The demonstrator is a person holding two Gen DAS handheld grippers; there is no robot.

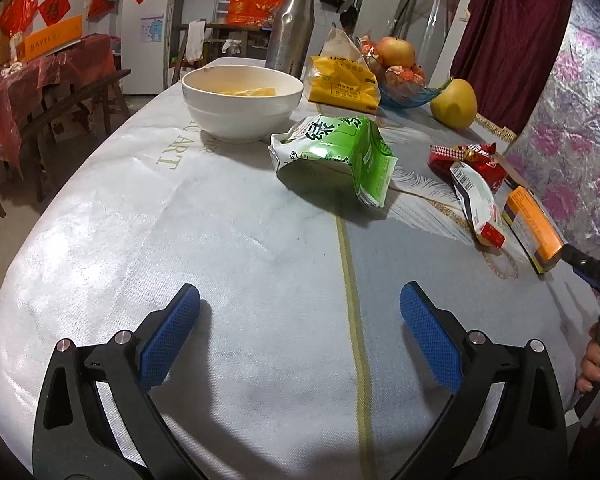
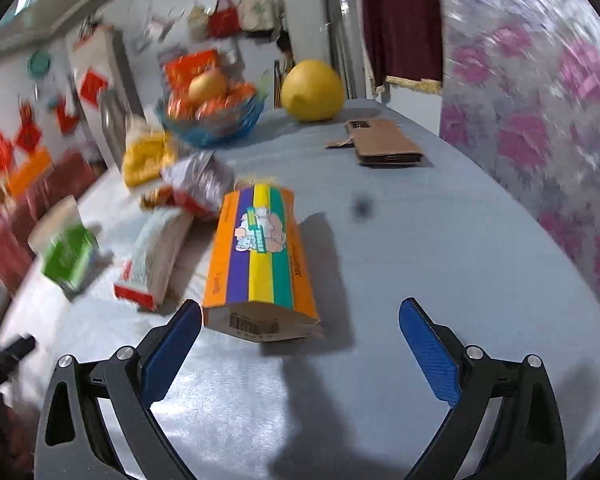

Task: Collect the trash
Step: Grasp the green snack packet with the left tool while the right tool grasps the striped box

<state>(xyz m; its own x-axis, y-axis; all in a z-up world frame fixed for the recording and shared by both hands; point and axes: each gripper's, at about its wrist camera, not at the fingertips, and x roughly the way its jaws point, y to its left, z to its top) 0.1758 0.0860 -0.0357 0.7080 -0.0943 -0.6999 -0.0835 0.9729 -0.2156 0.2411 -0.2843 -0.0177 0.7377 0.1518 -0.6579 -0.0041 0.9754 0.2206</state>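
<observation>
Table with a pale cloth carries everything, trash mixed in with things that belong. Keepers sit at the far end, probably pushed back out of the way: one steel bottle, one white bowl with yellowish food in it, one blue glass fruit bowl heaped with fruit, one big yellow pomelo loose just beside it, one brown wallet-like case lying flat and well apart from the rest. Trash is strewn nearer the person, judged to be four or five pieces: one striped box lying on its side, barcode end toward the camera; one green bag, crumpled and gaping open; one white-and-red packet touching the striped box's left side; one red wrapper behind it; one yellow bag by the fruit bowl, trash or not cannot be told. Right gripper spread wide, holding nothing, its left finger just at the box's near corner, so the box looks like the next pick; the view is motion-blurred. Left gripper also spread wide and empty, hovering over bare cloth, well short of the green bag. No bin in either view.
</observation>
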